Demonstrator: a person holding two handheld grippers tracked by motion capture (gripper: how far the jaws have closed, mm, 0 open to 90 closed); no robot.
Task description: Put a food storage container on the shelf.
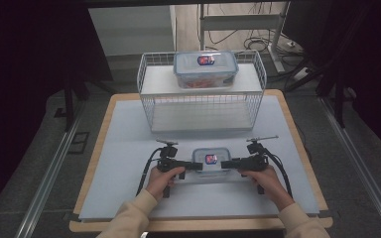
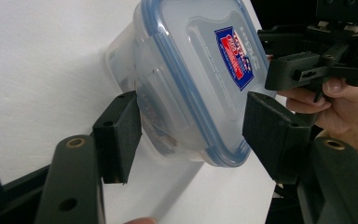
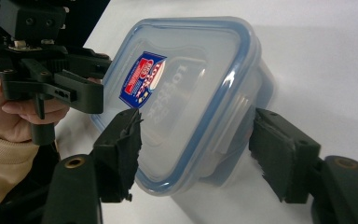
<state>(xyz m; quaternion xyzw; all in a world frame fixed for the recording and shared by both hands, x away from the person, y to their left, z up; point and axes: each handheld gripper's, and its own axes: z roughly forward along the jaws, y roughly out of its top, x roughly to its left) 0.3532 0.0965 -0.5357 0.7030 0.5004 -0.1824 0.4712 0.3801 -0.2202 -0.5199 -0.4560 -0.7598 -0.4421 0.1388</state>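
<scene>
Pale grey matting covers the wooden table (image 1: 297,134), where a white wire rack (image 1: 151,106) carrying a second lidded box (image 1: 206,69) is set at the far side. Nearer the person, a clear container with a blue-rimmed lid (image 1: 211,162) is bracketed end-on by the left gripper (image 1: 191,165) and the right gripper (image 1: 229,164). Both pairs of jaws are spread around its ends, and whether the pads press on it cannot be told.
</scene>
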